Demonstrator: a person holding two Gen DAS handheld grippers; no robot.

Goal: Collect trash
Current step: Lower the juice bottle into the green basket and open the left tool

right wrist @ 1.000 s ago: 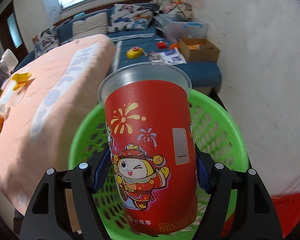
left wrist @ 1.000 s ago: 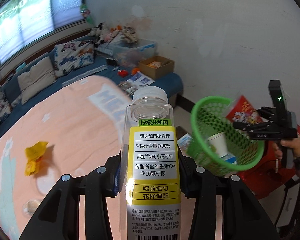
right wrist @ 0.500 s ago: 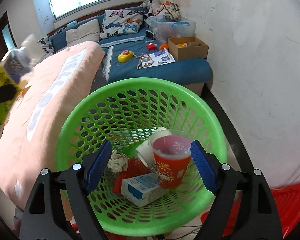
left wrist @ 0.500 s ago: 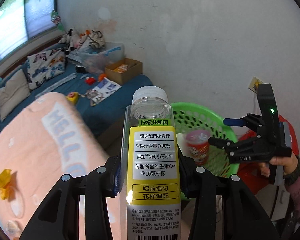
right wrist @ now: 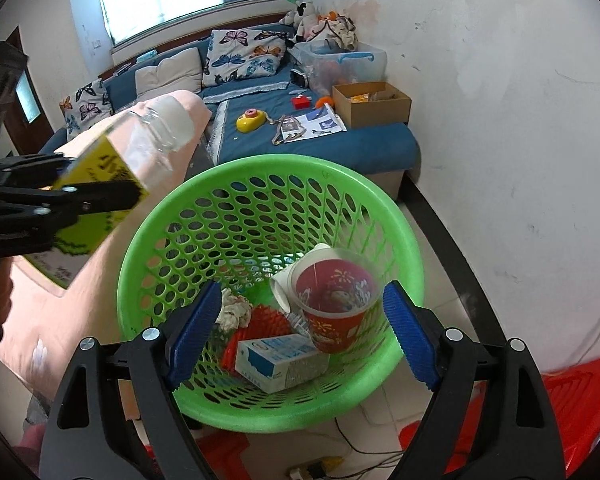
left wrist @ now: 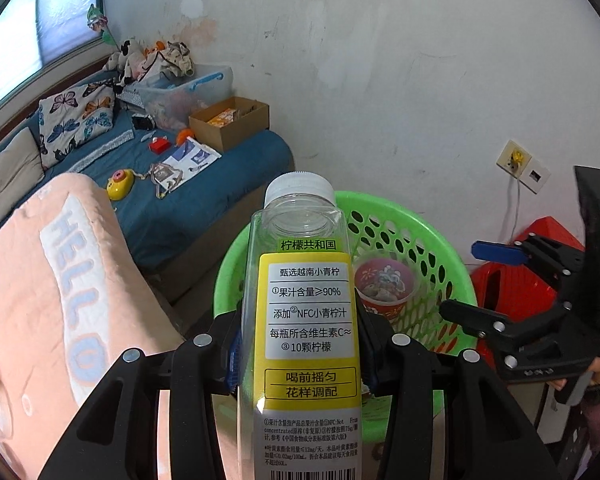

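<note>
Lying inside the green basket [right wrist: 392, 216], the red paper cup [right wrist: 334, 304] rests against a white cup [right wrist: 300, 270], with a blue-and-white carton [right wrist: 278, 362] and crumpled paper [right wrist: 234, 310] beside it. Above the basket, the right gripper [right wrist: 300, 332] has its fingers released and spread wide, empty. Left of the basket, over the pink blanket [left wrist: 40, 280], the left gripper [left wrist: 302, 354] grasps a clear bottle [left wrist: 310, 320] with a yellow label.
</note>
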